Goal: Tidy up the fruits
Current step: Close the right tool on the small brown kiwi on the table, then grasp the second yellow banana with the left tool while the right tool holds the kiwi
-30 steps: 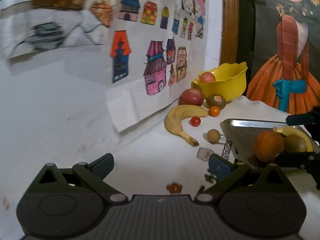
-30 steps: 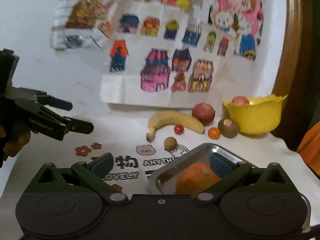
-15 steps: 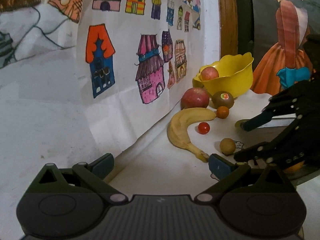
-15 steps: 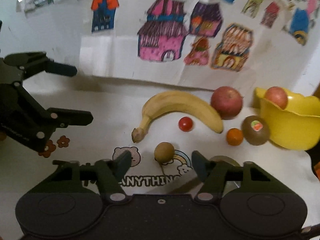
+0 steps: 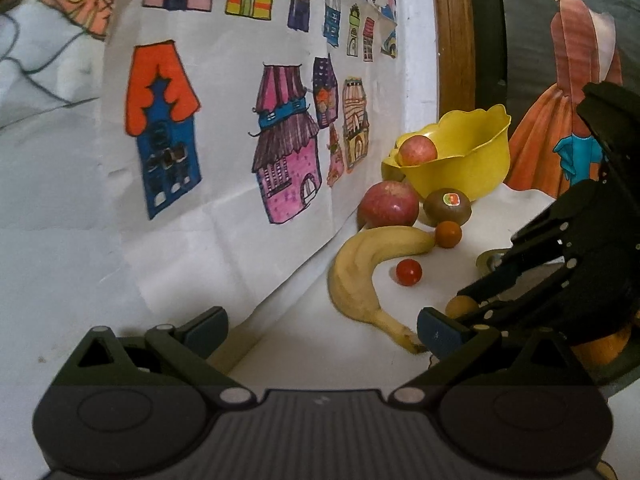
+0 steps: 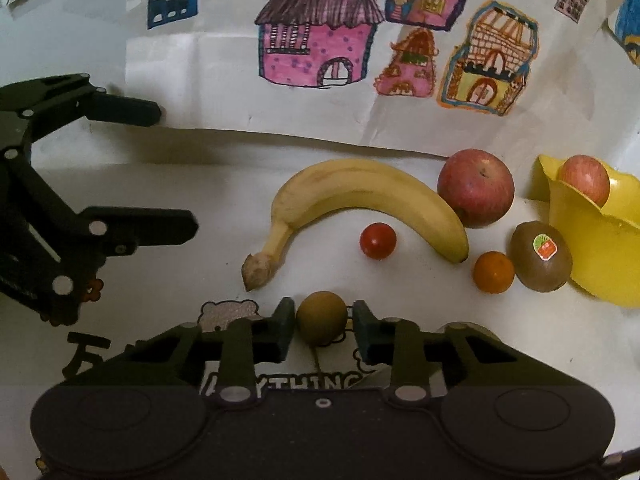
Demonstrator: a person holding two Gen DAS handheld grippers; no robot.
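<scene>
Tan small fruit [image 6: 321, 317] now btwn right tool [image 6: 323, 330] fingers; earlier just ahead.

Glossy yellow plastic bowl [image 6: 600, 256]; matt creased paper drawings [image 6: 320, 40].

Banana [image 6: 360, 200] lies left of the apple [image 6: 476, 188]; tomato [image 6: 377, 241] before it; bowl [image 6: 600, 256] far right

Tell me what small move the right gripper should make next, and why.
Probably close the right gripper on the small brown fruit. The fruit sits between its fingertips, one pad about touching, a slight gap at the other, so it looks bracketed but not clamped. The left gripper hangs open, holding nothing.
</scene>
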